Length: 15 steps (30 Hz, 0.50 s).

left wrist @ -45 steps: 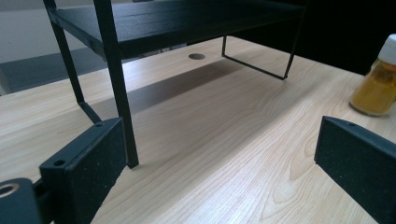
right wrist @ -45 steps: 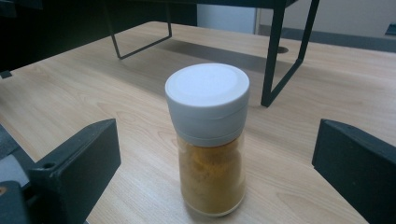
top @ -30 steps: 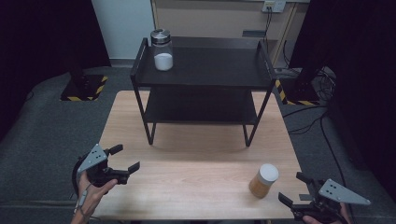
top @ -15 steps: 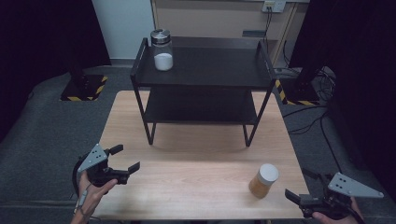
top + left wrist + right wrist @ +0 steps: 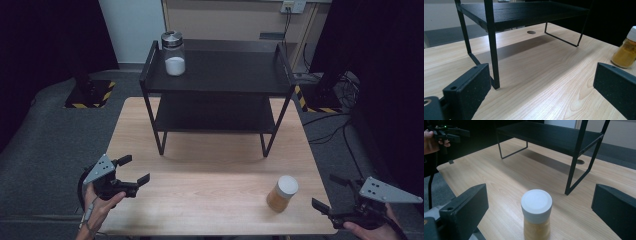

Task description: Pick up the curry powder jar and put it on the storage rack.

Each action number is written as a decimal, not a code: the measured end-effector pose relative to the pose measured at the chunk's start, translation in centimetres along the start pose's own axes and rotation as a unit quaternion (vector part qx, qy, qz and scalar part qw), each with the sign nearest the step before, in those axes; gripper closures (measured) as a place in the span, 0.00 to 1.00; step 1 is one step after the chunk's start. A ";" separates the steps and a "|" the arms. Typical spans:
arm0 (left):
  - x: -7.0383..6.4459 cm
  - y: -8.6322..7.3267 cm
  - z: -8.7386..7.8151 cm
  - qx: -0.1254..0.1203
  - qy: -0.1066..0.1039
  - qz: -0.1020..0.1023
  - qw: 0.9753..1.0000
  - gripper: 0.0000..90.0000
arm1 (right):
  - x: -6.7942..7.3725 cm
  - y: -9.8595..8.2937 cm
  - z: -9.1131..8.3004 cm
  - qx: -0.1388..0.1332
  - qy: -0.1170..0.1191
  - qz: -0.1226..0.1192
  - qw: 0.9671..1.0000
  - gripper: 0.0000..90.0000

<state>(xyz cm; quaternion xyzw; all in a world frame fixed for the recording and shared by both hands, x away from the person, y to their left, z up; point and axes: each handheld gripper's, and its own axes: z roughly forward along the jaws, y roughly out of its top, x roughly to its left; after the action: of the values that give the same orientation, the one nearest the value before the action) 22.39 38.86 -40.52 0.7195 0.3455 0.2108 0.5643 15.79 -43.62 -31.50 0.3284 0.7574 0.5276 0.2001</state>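
- High view: the right gripper (image 5: 334, 195) sits off the counter's (image 5: 210, 185) near right corner, held in a hand (image 5: 372, 231), its jaws spread wide and holding nothing
- Right gripper view: a spice jar (image 5: 536, 216) with a white lid and yellow-orange powder stands upright on the counter, in line with the gap between the jaws but ahead of them, untouched
- High view: that spice jar (image 5: 282, 193) stands near the counter's right front edge, just beside the right gripper
- The left gripper (image 5: 134, 170) hovers at the near left corner, jaws open and empty, well apart from the jar
- A black two-tier shelf rack (image 5: 217, 80) stands at the far half of the counter
- A glass jar (image 5: 173, 53) of white powder stands on the rack's top left
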 end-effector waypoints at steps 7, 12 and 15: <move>0.0 0.0 0.1 0.002 -0.001 0.000 1.000 0.00 | -0.3 0.2 0.2 0.008 0.005 0.001 1.000 0.01; 0.0 0.0 0.1 0.003 -0.002 0.001 1.000 0.00 | -0.5 0.3 0.5 0.014 0.007 0.000 1.000 0.01; 0.0 0.1 0.2 0.005 -0.002 0.003 1.000 0.00 | -0.7 0.2 0.9 0.021 0.010 0.004 1.000 0.01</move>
<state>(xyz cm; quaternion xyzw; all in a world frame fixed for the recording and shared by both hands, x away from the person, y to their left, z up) 22.50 38.72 -40.46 0.7238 0.3434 0.2093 0.5607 16.95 -43.48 -31.66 0.3304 0.7688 0.5157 0.1838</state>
